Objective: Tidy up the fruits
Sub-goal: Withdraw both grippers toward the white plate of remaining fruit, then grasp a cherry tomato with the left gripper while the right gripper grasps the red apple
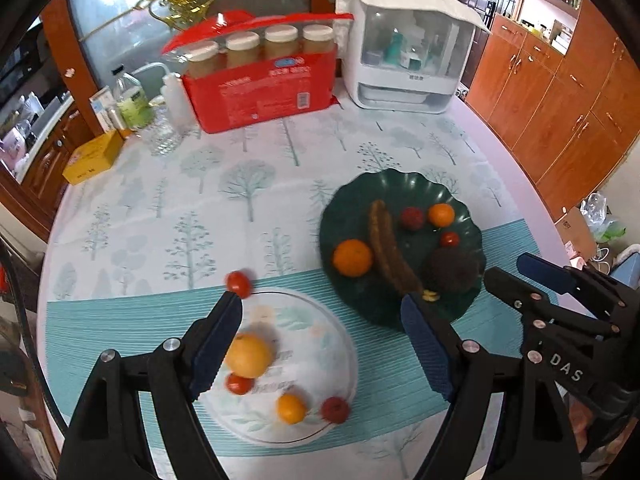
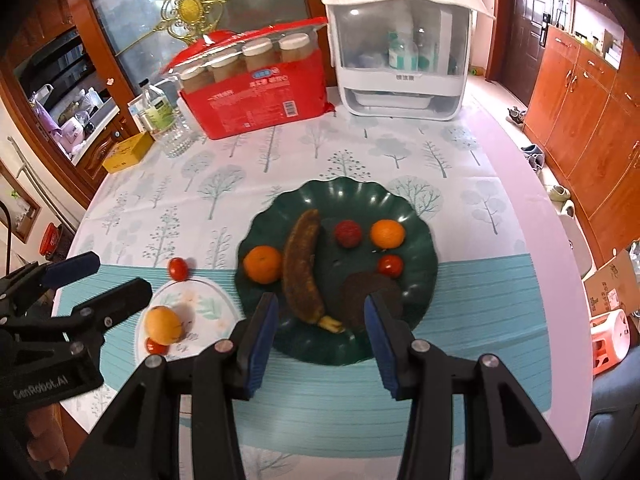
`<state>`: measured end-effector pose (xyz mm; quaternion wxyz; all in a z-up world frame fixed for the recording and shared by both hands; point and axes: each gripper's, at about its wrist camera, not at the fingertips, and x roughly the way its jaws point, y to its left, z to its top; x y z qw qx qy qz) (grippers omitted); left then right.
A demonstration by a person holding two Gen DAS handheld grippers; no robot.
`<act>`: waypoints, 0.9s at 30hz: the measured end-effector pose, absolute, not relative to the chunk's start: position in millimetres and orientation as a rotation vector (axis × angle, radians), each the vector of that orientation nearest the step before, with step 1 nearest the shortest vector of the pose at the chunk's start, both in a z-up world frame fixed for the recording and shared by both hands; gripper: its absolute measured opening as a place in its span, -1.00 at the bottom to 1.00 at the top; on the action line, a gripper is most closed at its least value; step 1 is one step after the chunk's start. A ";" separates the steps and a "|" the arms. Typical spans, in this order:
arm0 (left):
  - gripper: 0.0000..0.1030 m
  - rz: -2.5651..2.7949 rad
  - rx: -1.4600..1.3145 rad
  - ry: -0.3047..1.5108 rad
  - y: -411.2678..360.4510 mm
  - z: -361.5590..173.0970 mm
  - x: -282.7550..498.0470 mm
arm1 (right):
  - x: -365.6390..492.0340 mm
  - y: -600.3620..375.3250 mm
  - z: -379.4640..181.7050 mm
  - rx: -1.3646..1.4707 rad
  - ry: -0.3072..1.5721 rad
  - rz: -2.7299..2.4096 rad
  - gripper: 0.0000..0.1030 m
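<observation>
Taking the green plate as landmark: far left of it, near the worktop edge, the left claw hangs wide open and empty over the white plate, which holds a yellow fruit, a cherry tomato, a small orange and a red fruit. Another tomato lies at that plate's far rim. Bare cloth stretches beyond. On the green plate lie two oranges, a browned banana, a red fruit, a tomato and a dark round thing, hard to identify. The right claw gapes empty above its near rim, partly hiding it. Behind stand a red jar pack and a white cabinet.
</observation>
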<state>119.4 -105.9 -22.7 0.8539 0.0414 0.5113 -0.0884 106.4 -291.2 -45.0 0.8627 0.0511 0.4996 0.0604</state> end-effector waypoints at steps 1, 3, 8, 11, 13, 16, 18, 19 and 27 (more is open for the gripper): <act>0.57 -0.185 0.090 1.070 -100.2 -19.5 117.1 | 102.2 -284.2 -41.6 0.110 1.044 0.126 -0.12; 0.62 -0.187 0.093 1.057 -84.9 -12.6 112.5 | 96.4 -273.5 -37.5 0.113 1.041 0.125 -0.12; 0.78 -0.189 0.079 1.031 -47.1 -3.5 106.1 | 85.5 -243.6 -33.0 0.112 1.040 0.124 -0.12; 0.79 -0.195 0.057 1.034 -22.5 -4.4 105.3 | 81.4 -227.0 -34.8 0.111 1.046 0.122 -0.12; 0.79 -0.199 0.047 1.040 -7.3 -8.4 105.8 | 78.0 -214.7 -39.4 0.112 1.055 0.123 -0.12; 0.79 -0.192 0.064 1.057 10.2 -19.2 106.6 | 73.8 -201.3 -48.8 0.105 1.070 0.116 -0.12; 0.79 -0.197 0.074 1.076 20.3 -30.4 107.6 | 71.0 -192.2 -59.7 0.108 1.089 0.107 -0.12; 0.79 -0.204 0.076 1.084 23.3 -35.9 107.7 | 70.5 -190.2 -63.5 0.109 1.096 0.103 -0.12; 0.78 -0.280 0.123 1.174 33.5 -94.2 105.5 | 57.7 -175.8 -105.7 0.125 1.178 0.060 -0.12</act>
